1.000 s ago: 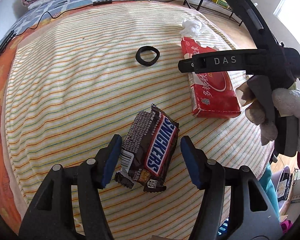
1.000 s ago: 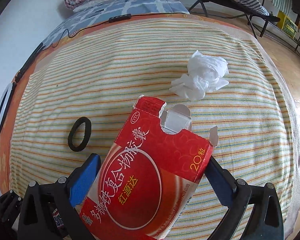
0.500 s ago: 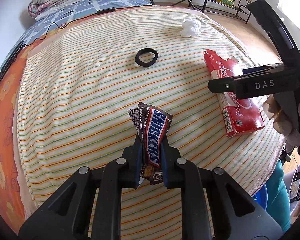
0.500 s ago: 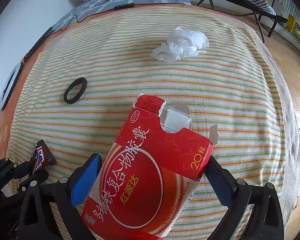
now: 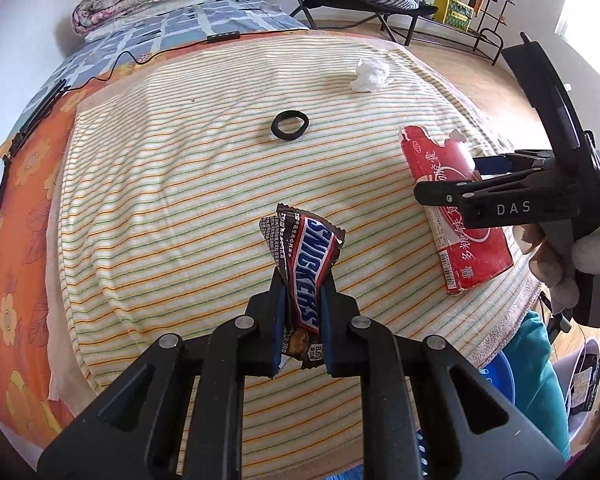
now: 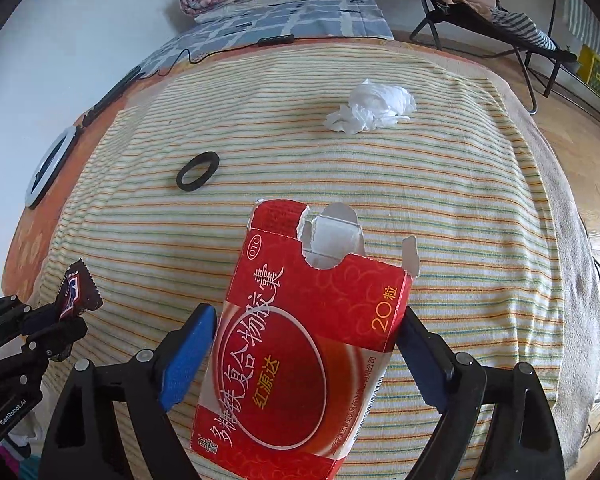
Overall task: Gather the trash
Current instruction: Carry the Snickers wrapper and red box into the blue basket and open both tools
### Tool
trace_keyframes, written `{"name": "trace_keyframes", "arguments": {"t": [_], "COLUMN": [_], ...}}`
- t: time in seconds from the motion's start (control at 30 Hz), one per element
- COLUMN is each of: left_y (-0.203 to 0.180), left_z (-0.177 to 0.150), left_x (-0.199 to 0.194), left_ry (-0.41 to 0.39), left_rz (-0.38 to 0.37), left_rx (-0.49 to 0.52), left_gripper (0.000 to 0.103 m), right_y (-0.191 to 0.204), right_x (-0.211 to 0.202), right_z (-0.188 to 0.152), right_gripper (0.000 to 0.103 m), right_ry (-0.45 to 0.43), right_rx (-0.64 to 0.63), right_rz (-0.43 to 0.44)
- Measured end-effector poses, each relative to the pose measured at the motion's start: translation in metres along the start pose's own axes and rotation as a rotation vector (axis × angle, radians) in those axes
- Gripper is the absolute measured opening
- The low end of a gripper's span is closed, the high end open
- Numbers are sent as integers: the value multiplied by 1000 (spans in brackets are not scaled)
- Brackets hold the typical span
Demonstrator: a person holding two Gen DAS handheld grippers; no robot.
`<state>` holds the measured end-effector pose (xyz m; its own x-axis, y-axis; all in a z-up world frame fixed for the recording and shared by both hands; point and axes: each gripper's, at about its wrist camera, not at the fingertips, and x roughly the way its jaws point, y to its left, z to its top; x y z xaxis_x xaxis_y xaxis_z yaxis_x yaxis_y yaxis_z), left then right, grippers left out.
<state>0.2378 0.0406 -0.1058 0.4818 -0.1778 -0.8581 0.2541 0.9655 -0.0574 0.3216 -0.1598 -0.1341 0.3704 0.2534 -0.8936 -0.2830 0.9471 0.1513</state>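
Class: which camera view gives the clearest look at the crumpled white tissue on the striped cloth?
The right wrist view: the crumpled white tissue appears larger there, its folds distinct, lying unobstructed on the striped cloth. The left wrist view shows it only as a small white lump far off near the cloth's far edge.

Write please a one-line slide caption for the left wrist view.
Left gripper clamps a brown Snickers wrapper above the striped cloth; right gripper holds a torn red cardboard box.
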Motion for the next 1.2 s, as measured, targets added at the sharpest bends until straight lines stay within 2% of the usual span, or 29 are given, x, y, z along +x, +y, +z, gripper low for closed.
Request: {"name": "trace_keyframes", "arguments": {"t": [0.13,0.2,0.27,0.4,0.47,0.67,0.93,1.2], "left_y": [-8,-11,-13,-15,-15,-18,-38,-61], "left_z": [-6,-9,-10,-16,-19,-32,-57,-92], "left_x": [-6,-9,-11,-14,-17,-34,-62,-77], "left_ry": [-5,-10,-11,-8,-10,-26,-50,-42], "left_rz": [3,6,4,1,1,-2,4,-5], "left_rx": [20,31,35,29,25,10,28,29], "left_gripper": [13,13,13,13,13,13,13,13], "right_y": [0,-4,-5,-1,1,3,19,30], "right_x": [9,12,14,13,12,-6,-48,-88], "right_z": [-3,-6,-10,-18,-20,-34,-64,-120], "right_gripper": [101,102,102,100,92,90,90,90], "right_ry": [76,110,143,150,144,99,25,11], "right_rx": [10,36,55,60,49,41,-9,-55], "right_rz": [-52,-67,-42,-53,-59,-8,46,121]}}
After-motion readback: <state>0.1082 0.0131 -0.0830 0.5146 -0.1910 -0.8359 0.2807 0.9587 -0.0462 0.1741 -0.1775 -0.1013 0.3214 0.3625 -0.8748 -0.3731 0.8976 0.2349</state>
